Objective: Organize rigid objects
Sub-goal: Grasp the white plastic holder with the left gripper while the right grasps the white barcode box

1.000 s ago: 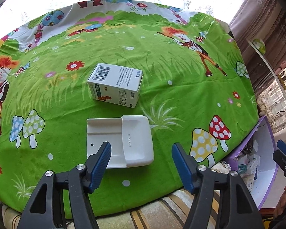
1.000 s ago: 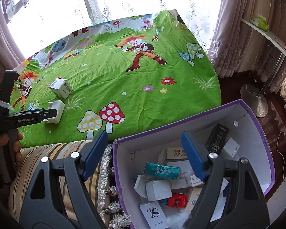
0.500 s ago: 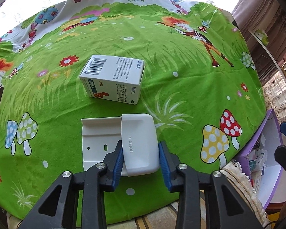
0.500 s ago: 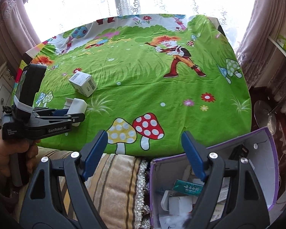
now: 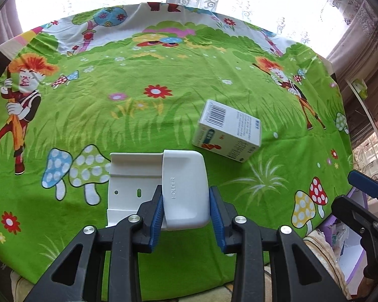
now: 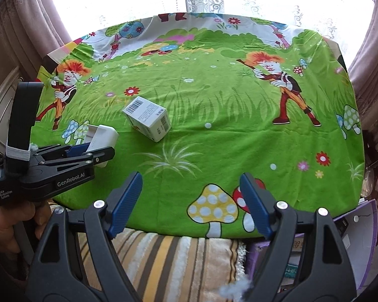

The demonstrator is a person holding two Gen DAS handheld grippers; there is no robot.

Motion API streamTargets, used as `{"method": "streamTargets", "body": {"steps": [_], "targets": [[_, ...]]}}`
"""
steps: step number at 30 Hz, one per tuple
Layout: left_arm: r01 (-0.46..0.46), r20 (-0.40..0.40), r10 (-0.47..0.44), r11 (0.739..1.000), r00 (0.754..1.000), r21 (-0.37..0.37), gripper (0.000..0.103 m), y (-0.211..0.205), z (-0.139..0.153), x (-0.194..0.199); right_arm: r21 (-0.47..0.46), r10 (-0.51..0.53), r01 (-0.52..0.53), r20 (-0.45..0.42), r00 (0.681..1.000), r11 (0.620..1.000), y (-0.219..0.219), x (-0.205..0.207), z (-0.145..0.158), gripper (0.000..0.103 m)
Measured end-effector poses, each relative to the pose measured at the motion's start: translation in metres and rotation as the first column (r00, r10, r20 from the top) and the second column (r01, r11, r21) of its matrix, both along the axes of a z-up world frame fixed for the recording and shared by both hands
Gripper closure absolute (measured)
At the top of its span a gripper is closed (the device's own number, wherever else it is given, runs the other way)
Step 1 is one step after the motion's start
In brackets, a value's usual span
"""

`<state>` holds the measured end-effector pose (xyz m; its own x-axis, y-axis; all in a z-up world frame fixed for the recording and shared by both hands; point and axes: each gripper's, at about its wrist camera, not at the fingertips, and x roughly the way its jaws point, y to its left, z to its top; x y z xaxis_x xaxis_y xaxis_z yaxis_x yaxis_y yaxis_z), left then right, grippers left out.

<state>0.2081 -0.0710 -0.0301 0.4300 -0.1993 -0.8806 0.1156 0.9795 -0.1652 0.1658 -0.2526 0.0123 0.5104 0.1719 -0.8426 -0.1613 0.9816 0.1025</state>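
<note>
We see the bright green cartoon-print tablecloth (image 6: pixel 214 130) widest from the right wrist, which alone shows the purple cardboard storage box (image 6: pixel 365 231) and the person's hand (image 6: pixel 2 226); the white barcoded carton (image 5: pixel 226 136) lies near the white plastic holder (image 5: pixel 184 191), clamped by our left gripper (image 5: pixel 186 211); our right gripper (image 6: pixel 190 203) hangs apart, empty

**Count of things in view**

On the green cartoon tablecloth (image 5: pixel 163 125) lie two items: one white plastic holder (image 5: pixel 184 188) and one white carton with a barcode (image 5: pixel 228 130). Two handheld grippers appear, the left gripper (image 5: pixel 186 210) and the right gripper (image 6: pixel 190 202). One purple box (image 6: pixel 365 229) stands beside the table; its contents cannot be counted.
</note>
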Motion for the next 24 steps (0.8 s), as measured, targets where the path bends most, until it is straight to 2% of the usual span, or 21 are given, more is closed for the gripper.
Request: {"method": "streamTargets", "body": {"steps": [3, 12, 17, 24], "targets": [[-0.044, 0.021, 0.044, 0.999, 0.999, -0.011, 0.067, 0.021, 0.005, 0.002, 0.019, -0.012, 0.013, -0.024, 1.0, 1.0, 0.018, 0.015, -0.001, 0.021], [-0.158, 0.06, 0.159, 0.987, 0.985, -0.025, 0.067, 0.065, 0.008, 0.007, 0.07, -0.161, 0.172, -0.139, 0.977, 0.983, 0.06, 0.069, -0.013, 0.021], [-0.185, 0.076, 0.188, 0.982, 0.979, -0.042, 0.067, 0.075, 0.009, 0.007, 0.092, -0.265, 0.288, -0.205, 0.942, 0.953, 0.066, 0.092, -0.025, 0.014], [-0.185, 0.071, 0.191, 0.979, 0.979, -0.087, 0.067, 0.082, 0.006, 0.007, 0.058, -0.31, 0.332, -0.236, 0.921, 0.941, 0.078, 0.113, -0.037, 0.014]]}}
